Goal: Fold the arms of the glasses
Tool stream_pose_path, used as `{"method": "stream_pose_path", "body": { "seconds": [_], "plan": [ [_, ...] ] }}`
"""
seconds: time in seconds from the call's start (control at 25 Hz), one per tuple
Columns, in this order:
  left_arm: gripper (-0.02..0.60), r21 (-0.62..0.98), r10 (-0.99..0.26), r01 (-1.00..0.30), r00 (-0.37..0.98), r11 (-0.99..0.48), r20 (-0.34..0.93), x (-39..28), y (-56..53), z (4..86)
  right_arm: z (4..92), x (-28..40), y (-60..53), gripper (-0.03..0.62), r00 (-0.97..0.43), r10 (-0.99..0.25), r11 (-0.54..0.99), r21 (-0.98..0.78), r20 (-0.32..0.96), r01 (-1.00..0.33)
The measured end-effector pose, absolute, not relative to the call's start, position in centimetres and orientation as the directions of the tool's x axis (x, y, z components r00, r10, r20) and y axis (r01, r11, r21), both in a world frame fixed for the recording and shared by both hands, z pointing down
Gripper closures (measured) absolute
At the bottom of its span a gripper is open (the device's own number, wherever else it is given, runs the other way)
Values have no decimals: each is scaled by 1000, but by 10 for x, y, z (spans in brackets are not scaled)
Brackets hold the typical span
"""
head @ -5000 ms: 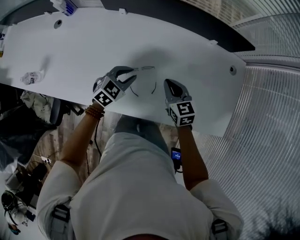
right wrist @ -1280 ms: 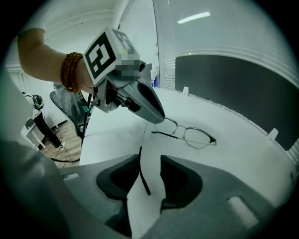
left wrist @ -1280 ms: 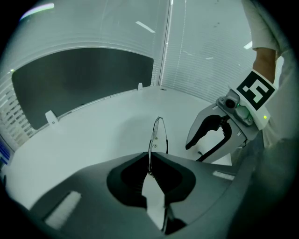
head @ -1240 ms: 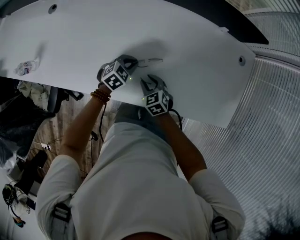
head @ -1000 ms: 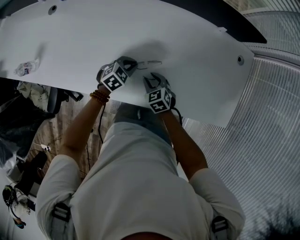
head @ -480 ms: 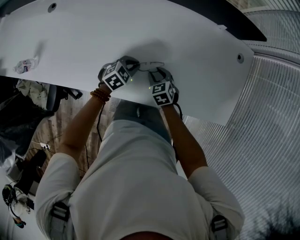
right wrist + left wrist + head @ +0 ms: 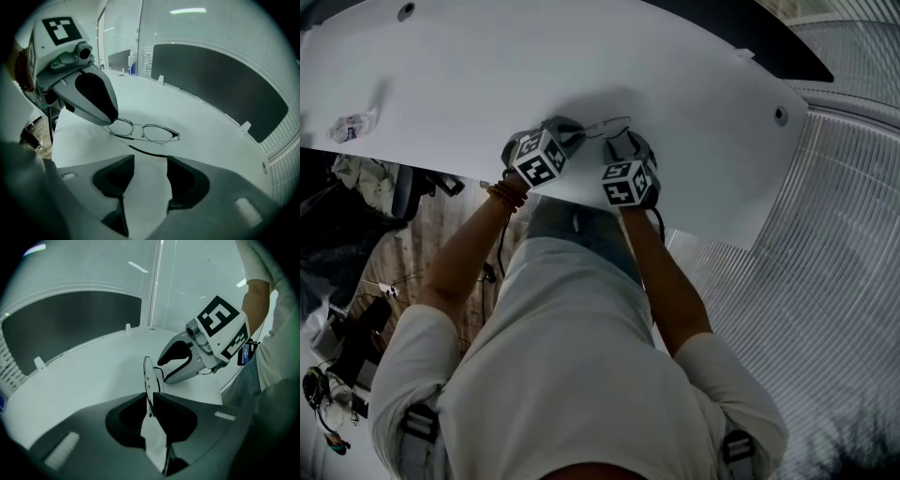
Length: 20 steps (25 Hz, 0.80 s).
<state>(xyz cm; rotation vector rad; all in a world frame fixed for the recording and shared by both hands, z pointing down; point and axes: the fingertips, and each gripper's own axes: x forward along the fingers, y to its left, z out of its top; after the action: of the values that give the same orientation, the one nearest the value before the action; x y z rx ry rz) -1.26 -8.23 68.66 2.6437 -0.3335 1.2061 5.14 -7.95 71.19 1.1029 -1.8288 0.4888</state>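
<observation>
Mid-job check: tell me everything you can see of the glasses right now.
The glasses are thin, dark, wire-rimmed and clear-lensed, resting on the white table. One black-tipped arm lies swung across alongside the front, just ahead of the right tool, whose wide jaws hold nothing. One end of the frame sits between the jaws of the left tool, with a gap beside the rim. Both tools' jaws have just been opening.

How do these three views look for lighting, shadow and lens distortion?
Head view: dim overall, a soft shadow on the white table by the glasses, edges bowed. Left gripper view: fisheye, black corners, glasses crisp. Right gripper view: same vignette, ceiling light streak overhead, glasses sharp.
</observation>
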Motion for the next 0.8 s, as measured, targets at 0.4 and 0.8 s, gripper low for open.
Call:
{"method": "stream_pose_path", "body": {
  "seconds": [0.4,0.8],
  "plan": [
    [531,65,-136,-283,635,-957,761,-7,-69,689,691,62,-66,379,-251,-517,493,44,819,-869],
    [518,26,-145,-256,625,-966,767,6,-53,693,660,84,-50,373,-336,-573,445,-60,747,-894]
  ]
}}
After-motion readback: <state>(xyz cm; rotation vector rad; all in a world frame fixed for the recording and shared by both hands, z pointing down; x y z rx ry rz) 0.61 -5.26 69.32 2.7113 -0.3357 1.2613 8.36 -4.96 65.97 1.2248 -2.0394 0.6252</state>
